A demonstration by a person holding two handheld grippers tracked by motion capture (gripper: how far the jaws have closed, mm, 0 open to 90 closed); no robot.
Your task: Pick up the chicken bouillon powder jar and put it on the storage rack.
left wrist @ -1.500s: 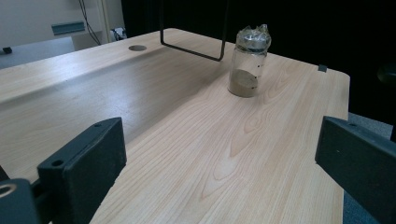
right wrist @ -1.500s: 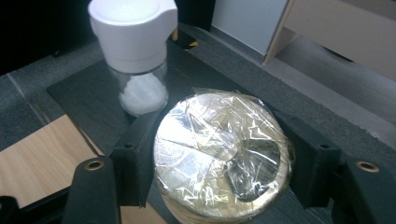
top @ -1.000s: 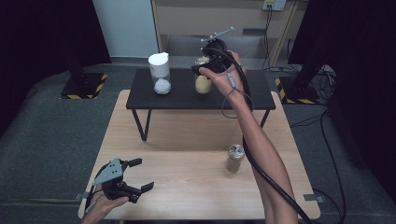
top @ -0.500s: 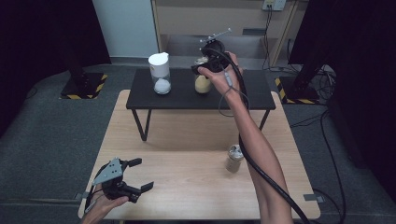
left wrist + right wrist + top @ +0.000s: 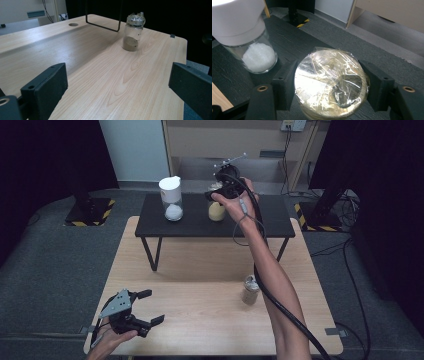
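A glass jar of yellow stuff [image 5: 216, 212], its mouth covered in crinkled clear wrap [image 5: 332, 80], stands on the low black table [image 5: 265, 222] at the back. My right gripper [image 5: 218, 196] comes down on it from above, shut on the jar's top, one black jaw on each side [image 5: 330, 83]. A small wrapped jar with brown powder [image 5: 250, 290] [image 5: 133, 32] stands on the wooden table [image 5: 200, 310], right of centre. My left gripper [image 5: 152, 306] rests near the front left corner, open, with bare wood between its jaws [image 5: 120, 87].
A white-lidded glass jar of white grains [image 5: 171, 197] [image 5: 244, 32] stands on the black table just left of the held jar. The black table's wire legs [image 5: 103, 25] rest on the wooden table. A cable trails along the right forearm [image 5: 280, 300]. Dark carpet lies around.
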